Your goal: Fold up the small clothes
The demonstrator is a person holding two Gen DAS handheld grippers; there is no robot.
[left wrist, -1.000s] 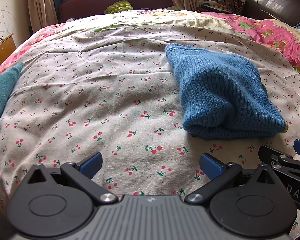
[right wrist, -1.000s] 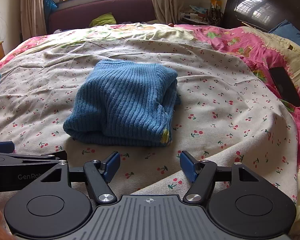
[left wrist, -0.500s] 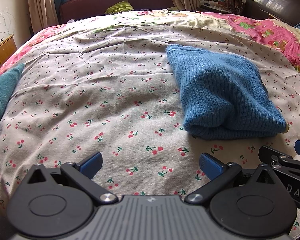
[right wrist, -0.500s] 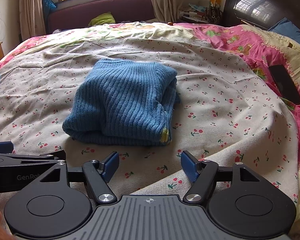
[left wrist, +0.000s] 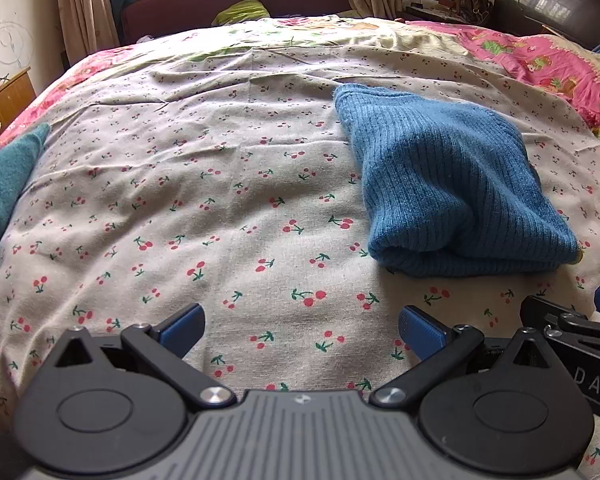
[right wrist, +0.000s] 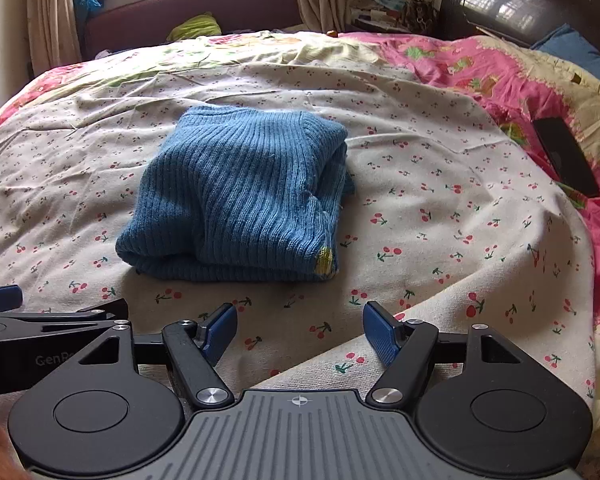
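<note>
My left gripper (left wrist: 302, 326) sits nearest, jaws spread wide with only the cherry-print sheet (left wrist: 220, 200) between its blue pads. My right gripper (right wrist: 300, 330) hangs beside it over the bed's near edge, jaws likewise apart and gripping nothing. Just beyond them the blue knitted sweater (right wrist: 240, 196) lies folded into a thick bundle on the sheet, its rolled edge facing me, a yellow patch (right wrist: 325, 261) at its near right corner. Nothing stands between the grippers and it. Toward the left edge lies a teal garment (left wrist: 4, 184). Near the right edge a dark phone (right wrist: 564, 156) rests on the pink quilt (right wrist: 480, 72). Farthest off stands a maroon sofa (right wrist: 188, 12).
</note>
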